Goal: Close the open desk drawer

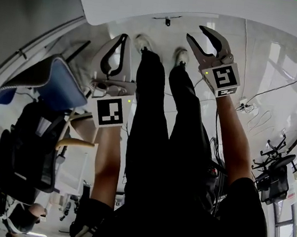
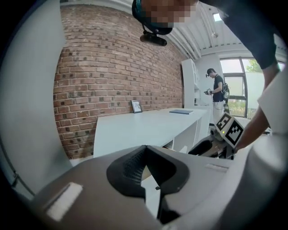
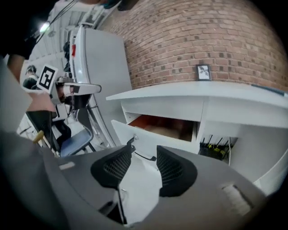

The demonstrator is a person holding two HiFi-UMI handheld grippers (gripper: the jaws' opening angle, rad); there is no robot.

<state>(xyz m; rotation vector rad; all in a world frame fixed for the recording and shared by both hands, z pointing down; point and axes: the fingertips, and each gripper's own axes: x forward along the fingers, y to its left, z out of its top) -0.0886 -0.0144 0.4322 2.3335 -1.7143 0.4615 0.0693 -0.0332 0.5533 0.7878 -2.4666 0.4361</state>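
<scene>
The open desk drawer (image 3: 150, 138) juts out from under the white desk (image 3: 180, 94), showing a brown inside and a white front with a small knob (image 3: 135, 136). My right gripper (image 3: 144, 147) is open and empty, its jaws pointing at the drawer front from a short way off. In the head view the right gripper (image 1: 196, 32) is raised above the floor. My left gripper (image 2: 146, 146) is shut with nothing between its tips and looks along the desk top (image 2: 148, 121). The left gripper (image 1: 124, 37) hangs left of the person's legs, apart from the drawer.
A blue chair (image 1: 61, 83) stands to the left, close to the left gripper. Black cables and plugs (image 3: 213, 146) sit in the open bay beside the drawer. A brick wall (image 2: 112, 67) runs behind the desk. Another person (image 2: 218, 92) stands far off by a window.
</scene>
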